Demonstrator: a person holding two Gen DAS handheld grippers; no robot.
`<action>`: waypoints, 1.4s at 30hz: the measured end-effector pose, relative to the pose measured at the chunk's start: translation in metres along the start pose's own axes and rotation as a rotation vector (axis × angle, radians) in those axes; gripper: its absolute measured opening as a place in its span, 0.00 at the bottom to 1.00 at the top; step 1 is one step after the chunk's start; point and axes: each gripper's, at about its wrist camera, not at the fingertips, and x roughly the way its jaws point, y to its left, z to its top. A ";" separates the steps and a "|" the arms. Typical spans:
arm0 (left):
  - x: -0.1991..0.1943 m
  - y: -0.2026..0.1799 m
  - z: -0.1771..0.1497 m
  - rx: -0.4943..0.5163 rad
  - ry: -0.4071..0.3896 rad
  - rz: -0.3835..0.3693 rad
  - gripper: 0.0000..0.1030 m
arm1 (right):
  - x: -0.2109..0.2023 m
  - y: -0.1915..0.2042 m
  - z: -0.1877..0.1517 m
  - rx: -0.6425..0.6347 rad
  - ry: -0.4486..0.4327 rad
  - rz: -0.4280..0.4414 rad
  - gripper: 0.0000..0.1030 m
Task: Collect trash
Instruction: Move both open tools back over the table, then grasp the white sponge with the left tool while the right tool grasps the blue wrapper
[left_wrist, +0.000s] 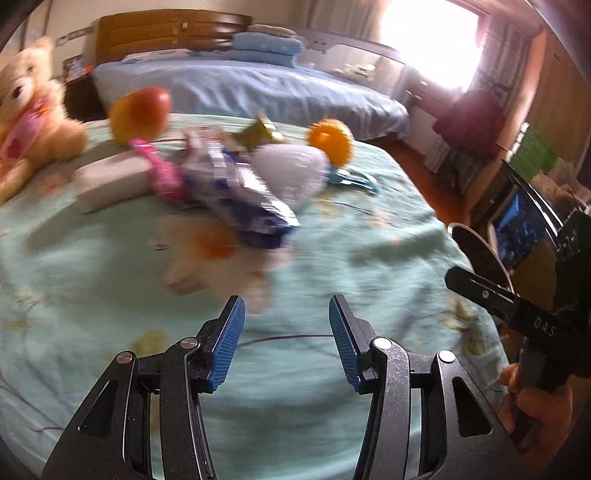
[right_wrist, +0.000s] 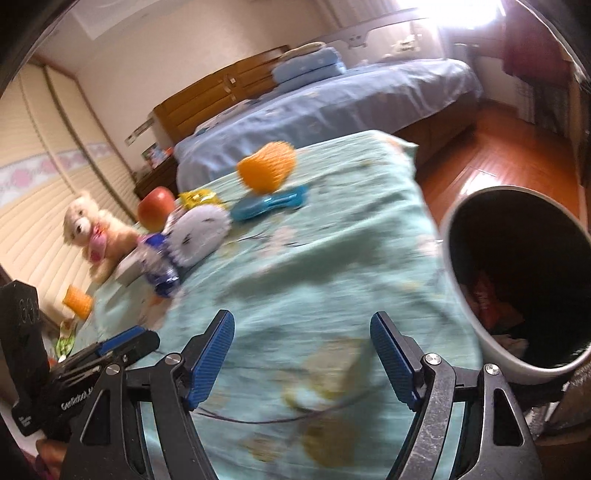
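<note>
**Both grippers empty over the bedspread, wrapper ahead**

The blue fingers (left_wrist: 229, 343) of the left gripper (left_wrist: 286, 345) stand apart with nothing between them; the right gripper (right_wrist: 303, 358) is spread wider, also empty. The blue-and-silver wrapper (left_wrist: 240, 192) lies on the teal bedspread (left_wrist: 110, 277) at twelve o'clock from the left gripper, its long axis running from ten o'clock to four o'clock. It is crinkled and foil-like; its print is too blurred to read. The trash bin (right_wrist: 461, 295), white outside and dark inside, sits at two o'clock from the right gripper. "DAS" shows on the right gripper's body in the left view.
</note>
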 end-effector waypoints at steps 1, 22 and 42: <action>-0.003 0.009 0.000 -0.013 -0.006 0.012 0.47 | 0.003 0.006 -0.001 -0.010 0.006 0.007 0.75; -0.011 0.101 0.012 -0.061 -0.005 0.128 0.58 | 0.048 0.100 -0.001 -0.154 0.083 0.108 0.75; 0.040 0.166 0.077 0.067 0.085 0.151 0.80 | 0.098 0.138 0.014 -0.211 0.126 0.124 0.75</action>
